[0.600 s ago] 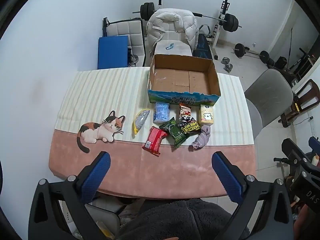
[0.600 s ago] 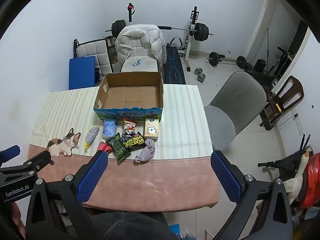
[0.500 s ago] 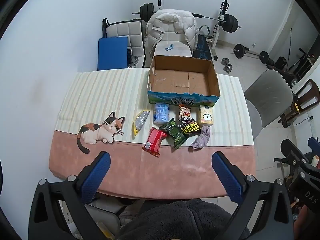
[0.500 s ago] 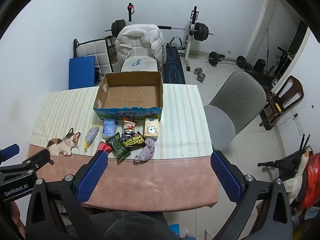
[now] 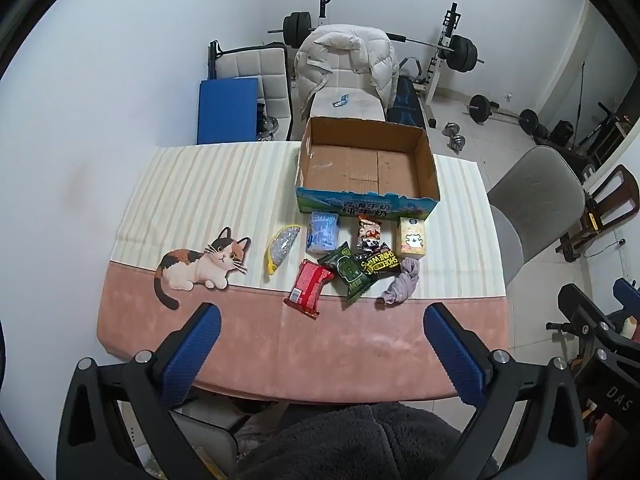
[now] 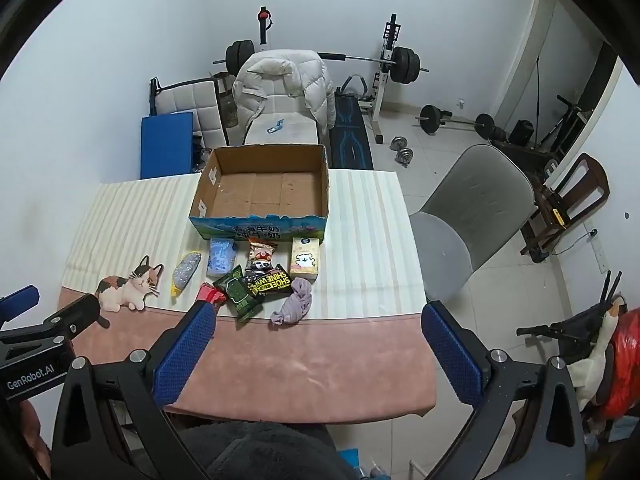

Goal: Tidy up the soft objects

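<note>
Jaws of both my grippers gape empty; crowded packets beside the crumpled grey cloth risk being snagged together.

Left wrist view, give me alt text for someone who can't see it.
An open hand-held gripper hangs above a table where an empty cardboard box stands behind a cluster of soft items: snack packets, a red packet, a blue tissue pack and a grey cloth. Gym weights fill the room behind.
</note>
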`<action>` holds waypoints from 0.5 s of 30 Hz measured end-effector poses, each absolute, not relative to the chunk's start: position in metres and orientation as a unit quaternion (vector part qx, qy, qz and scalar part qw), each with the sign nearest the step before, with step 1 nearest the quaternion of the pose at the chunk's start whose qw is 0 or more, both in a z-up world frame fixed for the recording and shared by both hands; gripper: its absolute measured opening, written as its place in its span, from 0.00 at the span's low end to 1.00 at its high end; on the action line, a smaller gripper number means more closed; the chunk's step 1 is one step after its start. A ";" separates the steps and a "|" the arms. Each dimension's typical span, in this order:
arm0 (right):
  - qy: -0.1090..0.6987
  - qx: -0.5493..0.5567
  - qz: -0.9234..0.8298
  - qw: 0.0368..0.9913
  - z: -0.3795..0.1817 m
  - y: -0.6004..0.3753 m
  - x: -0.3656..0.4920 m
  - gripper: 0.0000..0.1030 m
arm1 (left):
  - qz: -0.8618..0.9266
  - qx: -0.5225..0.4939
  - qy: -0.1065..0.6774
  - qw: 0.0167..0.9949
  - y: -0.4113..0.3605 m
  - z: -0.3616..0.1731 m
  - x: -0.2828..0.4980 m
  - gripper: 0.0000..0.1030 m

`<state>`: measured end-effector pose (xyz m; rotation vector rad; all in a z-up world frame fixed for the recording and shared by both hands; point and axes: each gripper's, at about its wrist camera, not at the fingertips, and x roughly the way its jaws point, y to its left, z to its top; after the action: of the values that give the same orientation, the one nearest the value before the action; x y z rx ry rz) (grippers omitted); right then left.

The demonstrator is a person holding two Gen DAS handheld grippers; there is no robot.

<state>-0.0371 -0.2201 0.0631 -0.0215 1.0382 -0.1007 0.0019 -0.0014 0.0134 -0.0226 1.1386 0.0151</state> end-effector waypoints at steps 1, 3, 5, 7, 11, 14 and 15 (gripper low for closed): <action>0.496 -0.011 -0.047 0.867 0.063 -0.219 -0.038 1.00 | 0.008 -0.011 0.539 0.842 -0.002 0.014 0.003 1.00; 0.495 -0.009 -0.046 0.868 0.062 -0.218 -0.038 1.00 | 0.008 -0.012 0.537 0.843 -0.002 0.015 0.004 1.00; 0.495 -0.013 -0.043 0.868 0.070 -0.221 -0.036 1.00 | 0.008 -0.011 0.536 0.844 -0.003 0.016 0.005 1.00; 0.496 -0.012 -0.041 0.868 0.071 -0.221 -0.037 1.00 | 0.008 -0.011 0.536 0.844 -0.003 0.017 0.005 1.00; 0.496 -0.013 -0.042 0.867 0.072 -0.221 -0.036 1.00 | 0.007 -0.010 0.534 0.845 -0.008 0.018 0.001 1.00; 0.495 -0.012 -0.042 0.868 0.074 -0.221 -0.036 1.00 | 0.004 -0.010 0.533 0.846 -0.010 0.019 0.000 1.00; 0.495 -0.013 -0.042 0.868 0.074 -0.221 -0.036 1.00 | 0.004 -0.009 0.533 0.846 -0.011 0.019 0.001 1.00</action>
<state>-0.0361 -0.2211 0.0735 -0.0266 1.0359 -0.0873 0.0005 -0.0115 0.0187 -0.0200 1.1238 0.0076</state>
